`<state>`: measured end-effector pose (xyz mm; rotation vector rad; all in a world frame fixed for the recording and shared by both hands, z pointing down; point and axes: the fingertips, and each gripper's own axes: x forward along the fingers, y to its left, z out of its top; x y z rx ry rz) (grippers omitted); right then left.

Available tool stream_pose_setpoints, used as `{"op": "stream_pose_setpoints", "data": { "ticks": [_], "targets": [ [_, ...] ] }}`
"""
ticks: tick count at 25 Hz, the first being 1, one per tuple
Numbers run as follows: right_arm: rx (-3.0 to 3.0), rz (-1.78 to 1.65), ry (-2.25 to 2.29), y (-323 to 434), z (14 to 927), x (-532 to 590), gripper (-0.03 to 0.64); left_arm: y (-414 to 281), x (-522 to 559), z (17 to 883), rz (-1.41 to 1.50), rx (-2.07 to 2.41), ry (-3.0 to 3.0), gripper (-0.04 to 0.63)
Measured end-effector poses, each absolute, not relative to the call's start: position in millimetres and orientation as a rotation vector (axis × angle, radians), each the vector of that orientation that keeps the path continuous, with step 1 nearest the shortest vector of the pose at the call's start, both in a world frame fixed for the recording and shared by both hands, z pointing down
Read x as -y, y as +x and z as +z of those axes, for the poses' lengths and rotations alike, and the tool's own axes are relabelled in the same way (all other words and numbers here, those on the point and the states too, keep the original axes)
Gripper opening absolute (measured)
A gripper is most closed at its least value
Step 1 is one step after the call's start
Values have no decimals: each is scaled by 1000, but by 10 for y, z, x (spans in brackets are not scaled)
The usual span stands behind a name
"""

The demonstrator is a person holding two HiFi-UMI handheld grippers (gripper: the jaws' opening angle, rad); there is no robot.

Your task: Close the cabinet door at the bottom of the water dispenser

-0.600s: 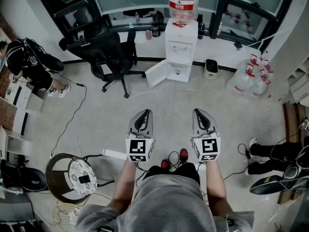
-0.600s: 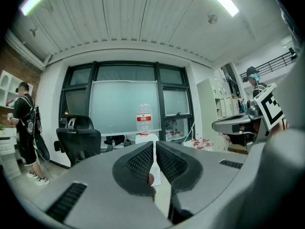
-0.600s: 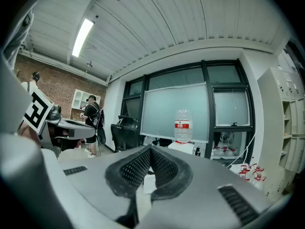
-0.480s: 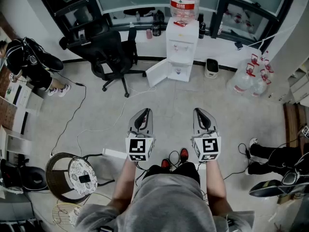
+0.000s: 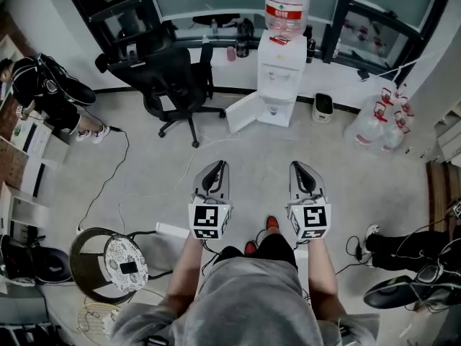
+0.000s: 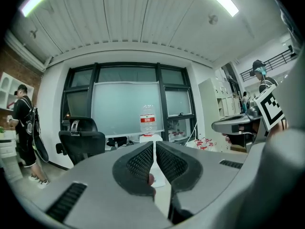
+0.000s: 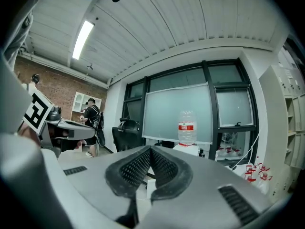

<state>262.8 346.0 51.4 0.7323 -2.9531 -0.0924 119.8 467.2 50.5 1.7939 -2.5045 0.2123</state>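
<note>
A white water dispenser (image 5: 277, 78) with a big bottle (image 5: 287, 6) on top stands against the far window wall. Its bottom cabinet door (image 5: 243, 112) hangs open, swung out to the left. My left gripper (image 5: 215, 170) and right gripper (image 5: 300, 170) are held side by side over the floor, well short of the dispenser. Both are shut with nothing between the pads. In the left gripper view the dispenser's bottle (image 6: 147, 119) shows just above the left gripper's closed tips (image 6: 155, 144). The right gripper view has the bottle (image 7: 187, 127) up right of the right gripper's tips (image 7: 150, 149).
A black office chair (image 5: 169, 78) stands left of the open door. Several water jugs (image 5: 382, 125) and a small white bin (image 5: 323, 107) sit right of the dispenser. Cables (image 5: 115, 171) trail across the floor. A round stool (image 5: 115, 262) is near left. People stand at the left (image 5: 43, 92) and right (image 5: 403, 244).
The head view has shifted a little: the dispenser and chair now sit slightly right and lower. My feet have stepped. Both grippers stay shut and side by side.
</note>
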Motion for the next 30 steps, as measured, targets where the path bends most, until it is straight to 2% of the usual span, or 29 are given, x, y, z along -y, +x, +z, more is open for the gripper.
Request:
{"op": "stream_pose_setpoints", "data": {
  "ticks": [10, 30],
  "targets": [
    [2959, -78, 700, 2067, 610, -3043, 17, 684, -4304, 575, 232, 2510, 1765, 37],
    [2920, -1, 700, 545, 868, -1412, 17, -815, -2564, 708, 267, 2451, 1791, 37]
  ]
}}
